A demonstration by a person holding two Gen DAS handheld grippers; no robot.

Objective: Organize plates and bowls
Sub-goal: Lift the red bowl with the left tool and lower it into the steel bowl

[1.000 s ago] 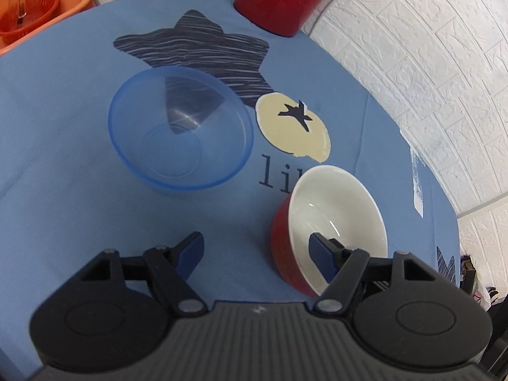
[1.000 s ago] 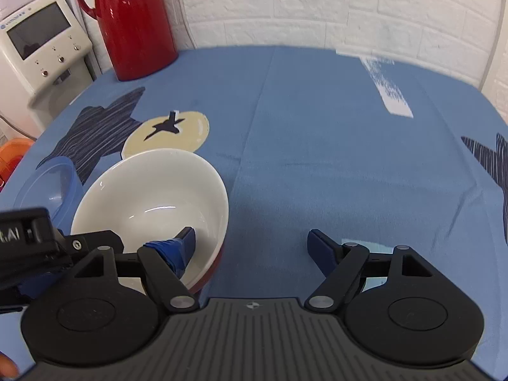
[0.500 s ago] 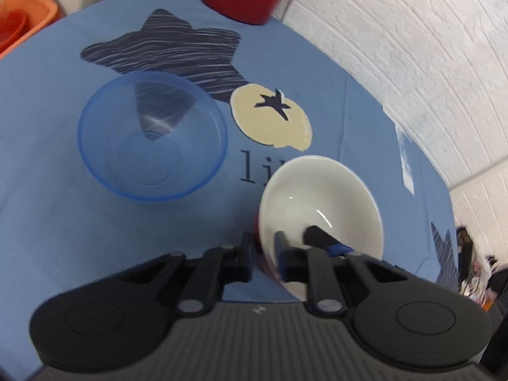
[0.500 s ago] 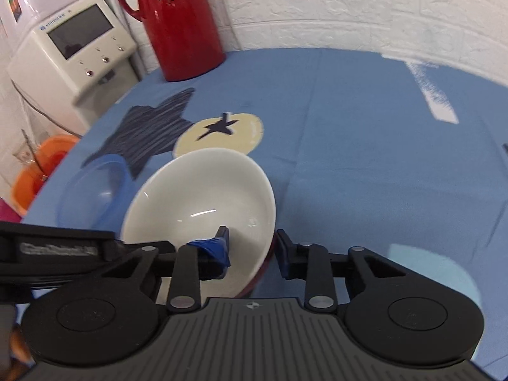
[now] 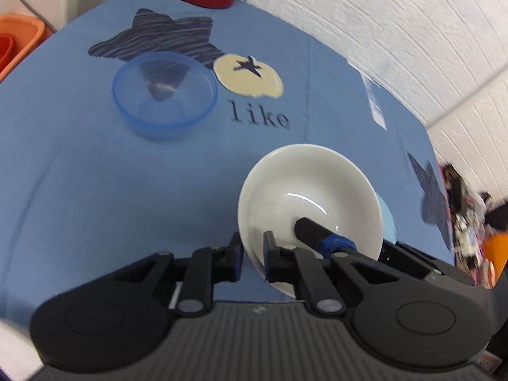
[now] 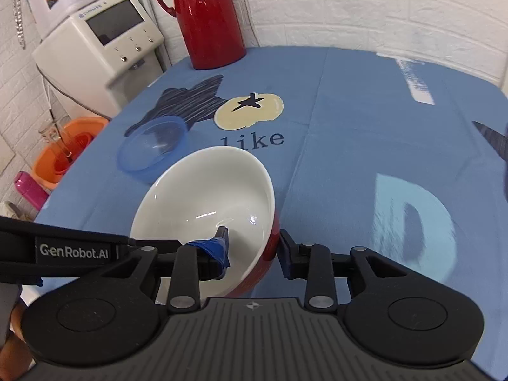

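A bowl [image 5: 304, 184], white inside and red outside, hangs tilted above the blue tablecloth [image 5: 95, 190]. Both grippers hold it. My left gripper [image 5: 253, 255] is shut on the near rim, one finger inside and one outside. My right gripper [image 6: 254, 249] is shut on the bowl [image 6: 197, 197] at its right rim, with its taped finger inside. A clear blue plastic bowl [image 5: 165, 95] stands upright on the cloth beyond and to the left, apart from both grippers; the right wrist view shows this blue bowl [image 6: 152, 149] left of the held one.
A red thermos jug [image 6: 209, 16] stands at the table's far edge by the white brick wall. A white machine [image 6: 104, 41] and an orange basin [image 6: 63, 155] sit beyond the table's left edge. The tablecloth [image 6: 365, 111] spreads wide to the right.
Both grippers shut on the red-and-white bowl's rim and raised it off the cloth, away from the blue bowl. The printed word "like" under it now shows.
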